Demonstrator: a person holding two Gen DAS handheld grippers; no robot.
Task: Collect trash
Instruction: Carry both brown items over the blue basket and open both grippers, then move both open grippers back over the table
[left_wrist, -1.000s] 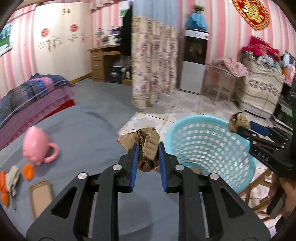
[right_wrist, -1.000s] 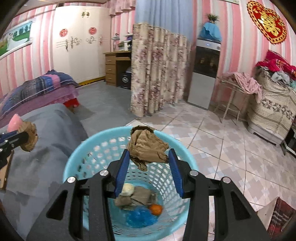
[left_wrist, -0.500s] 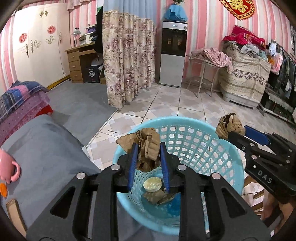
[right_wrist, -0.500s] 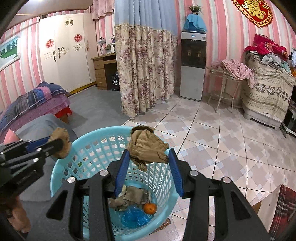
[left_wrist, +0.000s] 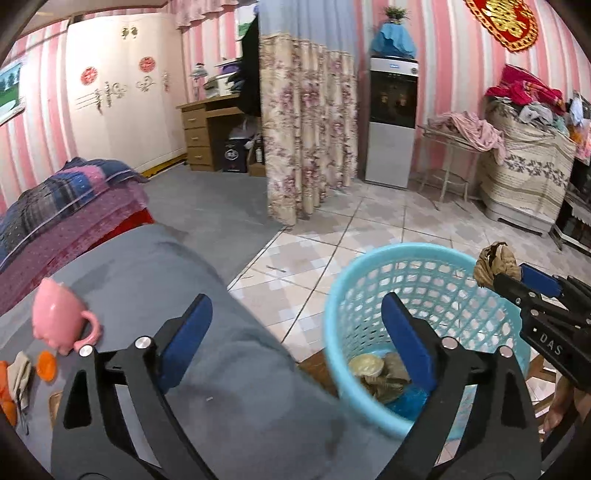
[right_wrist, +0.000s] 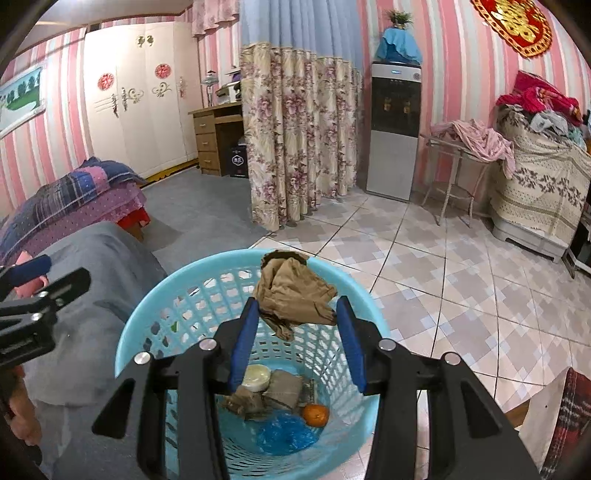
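Left claw (left_wrist: 295, 325) just opened wide, empty. Right claw (right_wrist: 295, 325) grips crumpled brown paper (right_wrist: 291, 291) over blue basket (right_wrist: 147, 314), lower centre; off-centre release risks snagging the rim.

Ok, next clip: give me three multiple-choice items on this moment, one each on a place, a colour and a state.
1. Where does the orange lie?
A. in the basket
B. on the bed
C. on the tiles

2. What colour is the basket?
A. red
B. light blue
C. white

3. What does the right claw hold?
A. nothing
B. the pink cup
C. crumpled brown paper

Answers: 1 A, it sits at the basket's bottom among other trash. 2 B, its lattice wall is light blue. 3 C, the crumpled brown paper sits between its fingers above the basket; the pink cup stands on the grey cover.
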